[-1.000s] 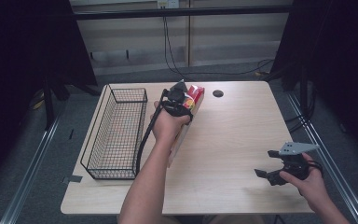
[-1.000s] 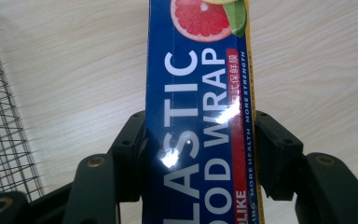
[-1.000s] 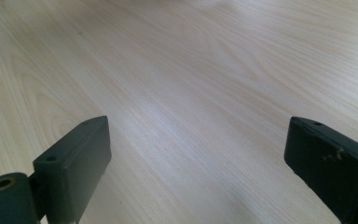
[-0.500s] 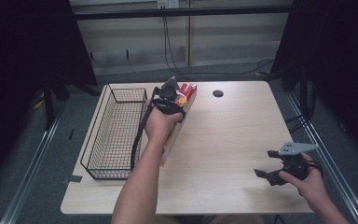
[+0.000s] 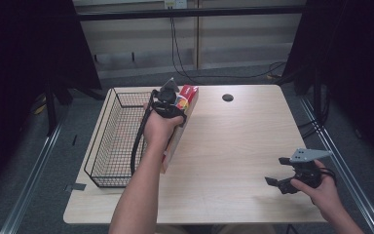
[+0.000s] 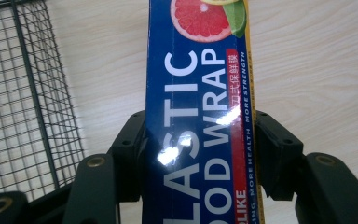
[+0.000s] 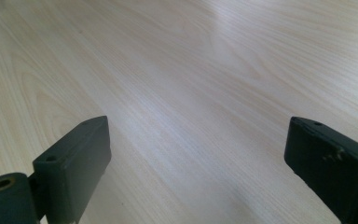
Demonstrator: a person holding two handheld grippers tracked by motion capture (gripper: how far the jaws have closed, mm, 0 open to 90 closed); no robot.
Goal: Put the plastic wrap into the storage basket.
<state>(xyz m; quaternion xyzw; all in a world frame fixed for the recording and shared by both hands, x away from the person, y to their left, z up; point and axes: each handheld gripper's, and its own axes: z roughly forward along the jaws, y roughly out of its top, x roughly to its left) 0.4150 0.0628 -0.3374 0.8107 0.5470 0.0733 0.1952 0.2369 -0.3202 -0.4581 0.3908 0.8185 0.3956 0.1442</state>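
Two grippers are mine, and from the high view my left gripper (image 5: 171, 105) sits in the upper middle of the frame, clamped on a long plastic food wrap box (image 5: 181, 119) that runs from my hand up toward the table's far edge. The box lies just beside the black wire basket (image 5: 108, 146) at the left of the table (image 5: 233, 141); whether its near end rests on the wood I cannot tell. My right gripper (image 5: 278, 183) hovers at the lower right, well apart from the box, holding nothing.

Through the left gripper view, the plastic food wrap box (image 6: 200, 116) fills the centre from top to bottom, blue with white lettering and a grapefruit picture at the top. My two black jaws press its long sides from left and right, closed to the box's width. The wire basket (image 6: 23, 93) takes the left of the frame.

Through the right gripper view, my right gripper (image 7: 198, 149) has its jaws spread wide, with bare pale wood between them.

I judge the box light and stiff, but thin card that would dent under a hard squeeze, and its glossy skin may slip. Being long, it will want to swing, so a hold across the narrow sides near the middle suits it best.
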